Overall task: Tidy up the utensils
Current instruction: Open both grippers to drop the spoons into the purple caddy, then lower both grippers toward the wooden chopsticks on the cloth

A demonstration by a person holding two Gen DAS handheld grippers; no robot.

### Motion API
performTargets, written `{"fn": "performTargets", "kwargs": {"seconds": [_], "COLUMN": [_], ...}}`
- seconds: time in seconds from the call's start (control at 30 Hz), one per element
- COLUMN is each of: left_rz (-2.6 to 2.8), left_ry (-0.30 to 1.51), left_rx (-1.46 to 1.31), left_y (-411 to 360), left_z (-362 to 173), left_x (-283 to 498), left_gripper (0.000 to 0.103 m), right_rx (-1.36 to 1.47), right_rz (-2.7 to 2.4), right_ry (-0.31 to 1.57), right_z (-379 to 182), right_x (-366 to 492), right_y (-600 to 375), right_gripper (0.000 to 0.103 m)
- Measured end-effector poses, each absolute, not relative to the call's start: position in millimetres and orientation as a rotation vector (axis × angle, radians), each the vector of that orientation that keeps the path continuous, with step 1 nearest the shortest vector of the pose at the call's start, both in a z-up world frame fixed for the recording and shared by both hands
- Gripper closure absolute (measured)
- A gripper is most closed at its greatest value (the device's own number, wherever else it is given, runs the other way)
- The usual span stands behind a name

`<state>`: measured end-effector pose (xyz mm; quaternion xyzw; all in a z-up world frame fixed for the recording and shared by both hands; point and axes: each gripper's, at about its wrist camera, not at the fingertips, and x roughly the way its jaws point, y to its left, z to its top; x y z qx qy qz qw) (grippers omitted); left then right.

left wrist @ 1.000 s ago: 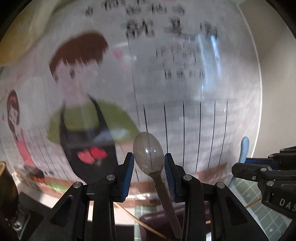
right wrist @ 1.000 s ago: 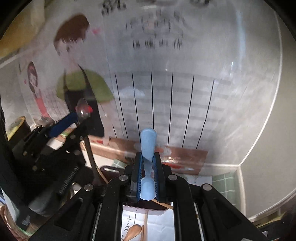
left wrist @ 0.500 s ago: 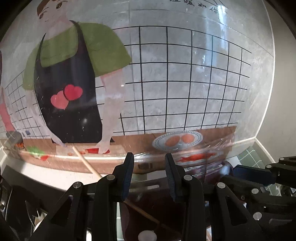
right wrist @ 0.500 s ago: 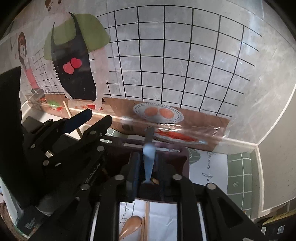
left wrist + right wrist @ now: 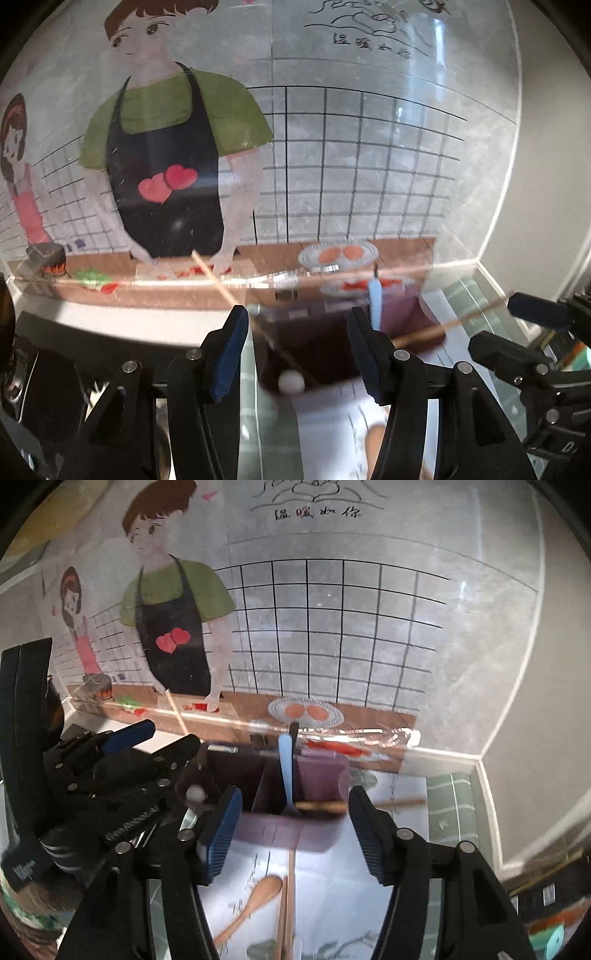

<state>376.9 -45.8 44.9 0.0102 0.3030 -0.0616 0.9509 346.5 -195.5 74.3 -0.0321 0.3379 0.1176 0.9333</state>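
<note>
A dark maroon utensil holder with compartments stands against the illustrated wall; it also shows in the left wrist view. A light blue utensil stands in its right compartment, seen too in the left wrist view. A thin wooden stick leans out of the left compartment, and a white round-ended item sits there. My left gripper is open and empty just before the holder. My right gripper is open and empty at the holder's front. A wooden spoon and wooden chopsticks lie below it.
The wall with a cartoon cook mural stands right behind the holder. White paper covers a green tiled mat. A wooden stick lies across the holder's right side. The side wall closes off the right.
The left gripper held a metal spoon a second ago and the right held the blue utensil. Both have opened and drawn back; the blue utensil now stands in the holder.
</note>
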Motion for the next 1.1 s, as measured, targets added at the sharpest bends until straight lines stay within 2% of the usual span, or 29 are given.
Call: {"fn": "performTargets", "kwargs": {"seconds": [0.2,0.4,0.57,0.77,0.83,0.9,0.97,1.1], "left_rz": [-0.165,-0.198,-0.200,-0.197,-0.191,-0.188,-0.188,-0.183], "left_ry": [0.703,0.824,0.925,0.987,0.999,1.006,1.014,1.023], "left_rx": [0.020,0.010,-0.035,-0.073,-0.086,-0.090,-0.097,-0.093], "left_y": [-46.8,-51.2,-47.3,-41.6,-38.3,-36.0,-33.9,-30.5], "left_z": [19.1,-22.2,-53.7,-72.7,-76.1,-77.8,-78.2,-77.2], "left_x": [332.5,301.8,273.3,248.7,244.1,240.9,237.9,232.8], "left_gripper": [0.046,0.046,0.046,0.046,0.046,0.046,0.046,0.046], "right_rx": [-0.104,-0.102,-0.128,-0.131,-0.125,-0.121,-0.123,-0.094], "right_rz": [0.237,0.233,0.237,0.297,0.305,0.303,0.298,0.304], "right_ry": [0.682,0.730,0.828,0.976,1.000,1.027,1.037,1.062], "right_z": [55.0,23.2,-16.0,-60.3,-68.1,-75.3,-78.8,-83.5], "right_x": [304.0,279.0,269.6,265.3,268.6,276.6,285.1,308.4], "right_y": [-204.3,-217.9,-224.7,-227.1,-225.7,-222.4,-217.6,-207.6], "right_gripper": [0.016,0.008,0.008,0.030,0.044,0.064,0.075,0.085]}}
